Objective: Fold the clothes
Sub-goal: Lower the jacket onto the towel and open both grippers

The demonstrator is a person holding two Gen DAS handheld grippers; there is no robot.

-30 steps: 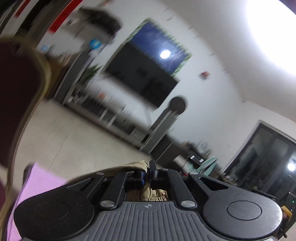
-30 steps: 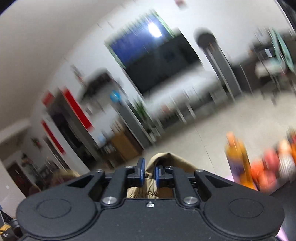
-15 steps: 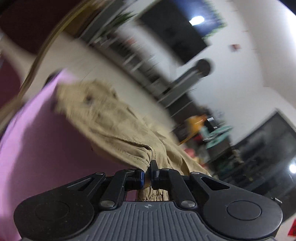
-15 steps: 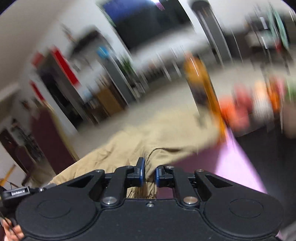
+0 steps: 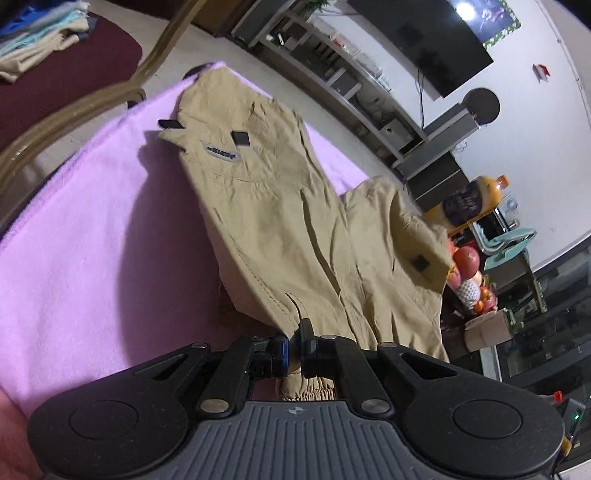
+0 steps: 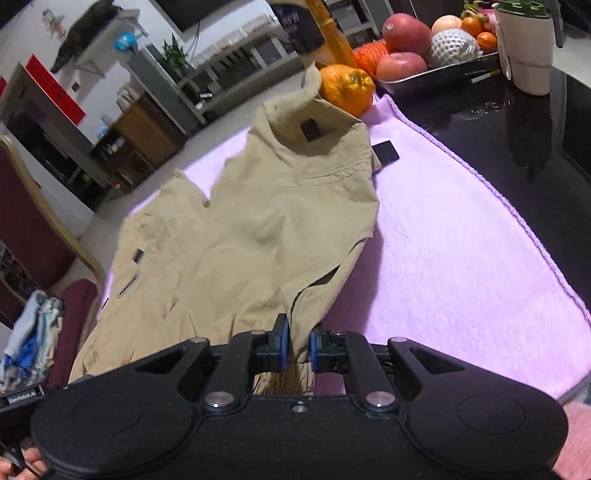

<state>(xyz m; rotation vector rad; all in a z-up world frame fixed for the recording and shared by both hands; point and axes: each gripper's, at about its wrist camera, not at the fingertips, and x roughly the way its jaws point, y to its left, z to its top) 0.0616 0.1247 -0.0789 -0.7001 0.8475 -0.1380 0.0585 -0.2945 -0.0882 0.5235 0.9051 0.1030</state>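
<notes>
Jaws of left gripper (image 5: 291, 349) and right gripper (image 6: 295, 349) each clamped on waistband of shorts (image 6: 258, 229), spread legs-away on pink towel (image 6: 461, 251); step: laying flat; next, judged: release, then fold.

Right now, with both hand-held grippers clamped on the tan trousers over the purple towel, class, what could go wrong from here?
1. The far leg cuff lies up against the orange and the bottle; a pull could knock them.
2. The tan trousers are still creased and skewed on the purple towel, so a fold may come out crooked.
3. The left hand-held gripper and right hand-held gripper pinch only the waistband edge, which might slip.
</notes>
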